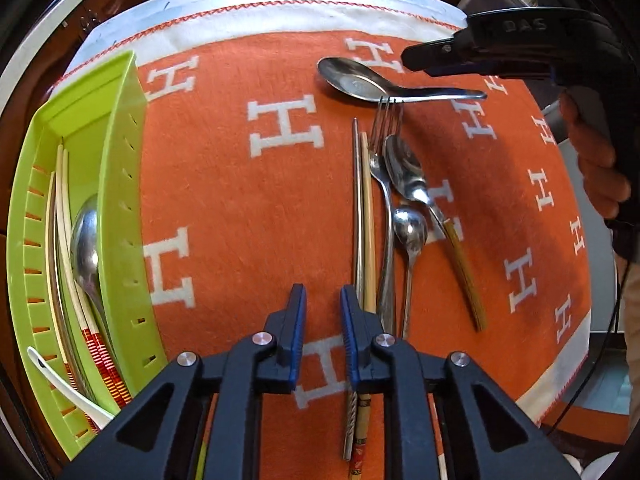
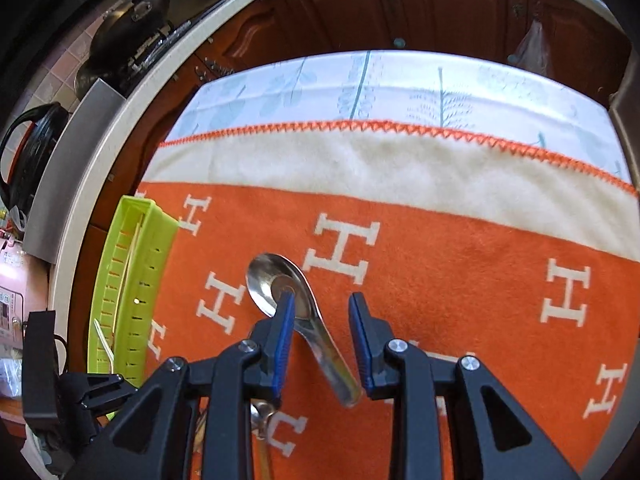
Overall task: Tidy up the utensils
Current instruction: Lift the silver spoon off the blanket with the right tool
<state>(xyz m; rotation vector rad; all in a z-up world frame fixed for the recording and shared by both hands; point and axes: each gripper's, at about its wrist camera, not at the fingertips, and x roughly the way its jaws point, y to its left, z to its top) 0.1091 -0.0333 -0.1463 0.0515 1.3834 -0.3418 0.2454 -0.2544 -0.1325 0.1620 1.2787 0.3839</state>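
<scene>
On the orange cloth (image 1: 240,200) lie a metal chopstick (image 1: 355,200), a wooden chopstick (image 1: 368,220), a fork (image 1: 383,200), a gold-handled spoon (image 1: 404,168) and a small spoon (image 1: 410,228). My left gripper (image 1: 324,312) hovers low, narrowly open with only cloth between its pads; the chopsticks run just right of its right finger (image 1: 354,328). A wide steel soup spoon (image 1: 352,80) (image 2: 276,276) lies farther off. My right gripper (image 2: 322,316) is open and straddles the spoon's handle without pressing on it. The right gripper (image 1: 440,56) shows from the side in the left wrist view.
A lime-green slotted tray (image 1: 120,152) (image 2: 132,264) at the left holds chopsticks, a metal spoon (image 1: 86,240) and a white ceramic spoon (image 1: 64,380). A leaf-print tablecloth (image 2: 400,92) shows beyond the cloth. Wooden cabinets (image 2: 360,12) stand behind; a pan (image 2: 128,28) and kettle (image 2: 28,152) sit far left.
</scene>
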